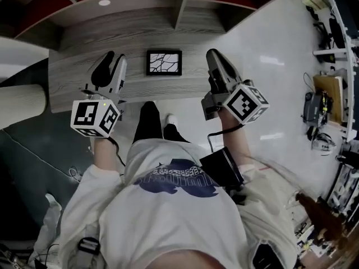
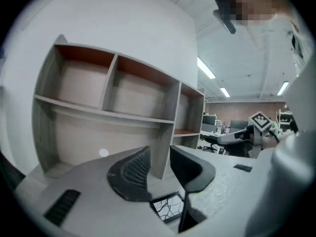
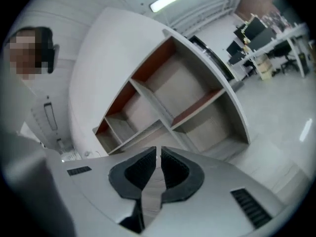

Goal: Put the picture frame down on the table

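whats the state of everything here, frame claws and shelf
picture frame, lying flat on the table, face up, free of both claws
left claw, open, empty
right claw, shut to a slit, empty
shelf, compartments bare as far as shown

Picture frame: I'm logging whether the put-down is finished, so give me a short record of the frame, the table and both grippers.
picture frame: lies flat on the table, black border, line pattern facing up
table: grey wood grain, with a shelf unit at its back
left gripper: jaws apart, nothing between them, clear of the frame
right gripper: jaws closed to a thin slit, empty
task status: frame is down and released
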